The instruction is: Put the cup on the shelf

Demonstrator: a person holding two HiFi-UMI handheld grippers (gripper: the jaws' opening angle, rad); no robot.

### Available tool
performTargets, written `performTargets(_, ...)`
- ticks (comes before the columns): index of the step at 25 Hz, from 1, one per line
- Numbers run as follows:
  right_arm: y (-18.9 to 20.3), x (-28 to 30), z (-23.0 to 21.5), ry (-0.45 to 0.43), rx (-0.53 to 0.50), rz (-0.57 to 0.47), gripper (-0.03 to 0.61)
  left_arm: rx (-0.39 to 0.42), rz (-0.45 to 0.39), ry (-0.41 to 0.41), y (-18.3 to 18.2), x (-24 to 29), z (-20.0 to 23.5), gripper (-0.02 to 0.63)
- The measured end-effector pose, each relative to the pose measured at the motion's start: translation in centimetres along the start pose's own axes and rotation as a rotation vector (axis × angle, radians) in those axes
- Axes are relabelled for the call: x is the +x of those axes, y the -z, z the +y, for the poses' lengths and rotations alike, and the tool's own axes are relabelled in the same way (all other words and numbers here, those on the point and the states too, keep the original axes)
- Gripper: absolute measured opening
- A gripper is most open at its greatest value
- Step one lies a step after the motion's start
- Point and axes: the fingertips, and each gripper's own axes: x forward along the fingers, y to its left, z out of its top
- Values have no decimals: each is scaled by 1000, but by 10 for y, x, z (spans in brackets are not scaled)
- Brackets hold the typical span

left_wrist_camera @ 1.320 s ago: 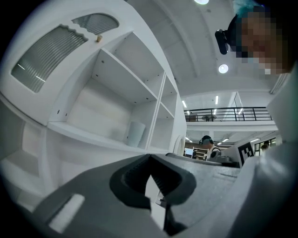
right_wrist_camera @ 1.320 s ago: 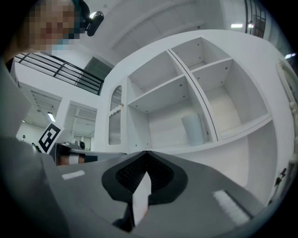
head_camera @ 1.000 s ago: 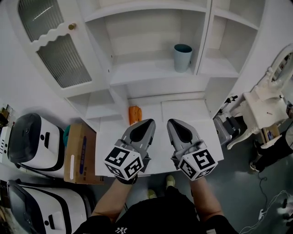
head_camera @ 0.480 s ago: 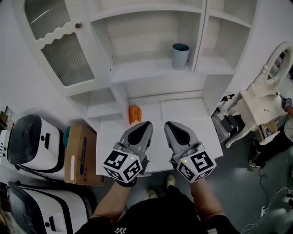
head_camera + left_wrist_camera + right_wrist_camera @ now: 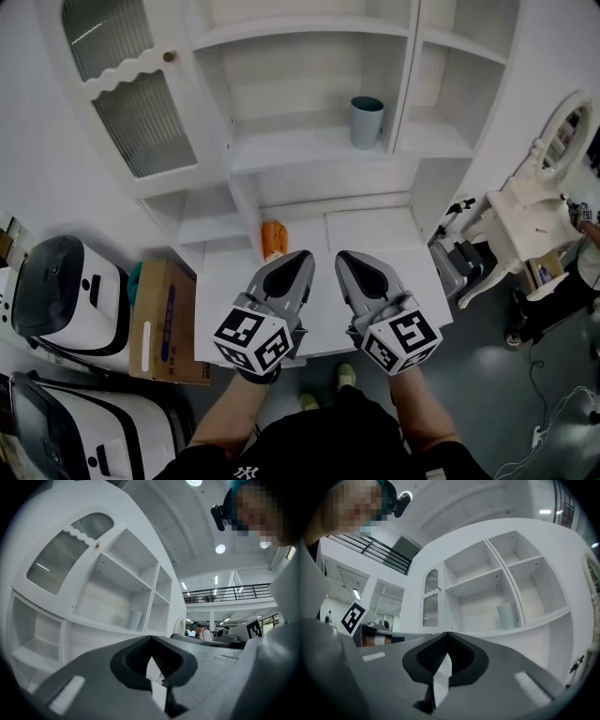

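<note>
A pale blue-grey cup (image 5: 367, 122) stands upright on the middle shelf (image 5: 300, 150) of the white cabinet, near the vertical divider. The same cup (image 5: 135, 619) is small in the left gripper view, and the cup (image 5: 506, 616) also shows in the right gripper view. Both grippers hover side by side over the white counter (image 5: 323, 319), well below and in front of the cup. My left gripper (image 5: 299, 260) is shut with nothing in it. My right gripper (image 5: 345, 259) is shut and empty too.
An orange object (image 5: 273, 236) lies at the counter's back left. A cabinet door with ribbed glass (image 5: 141, 112) stands open at the left. White machines (image 5: 61, 295) and a cardboard box (image 5: 164, 319) are on the floor at left, a white dressing table (image 5: 534, 211) at right.
Both grippers stay shut and held together over the counter, almost still. The head view has shifted slightly, so the cabinet and cup sit a little differently in frame.
</note>
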Motion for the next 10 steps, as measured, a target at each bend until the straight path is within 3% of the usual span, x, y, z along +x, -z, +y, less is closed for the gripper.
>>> performTargets(10,-2,-3,-3,17,-12,4,18,-8,-4,9,0,4,-3,0)
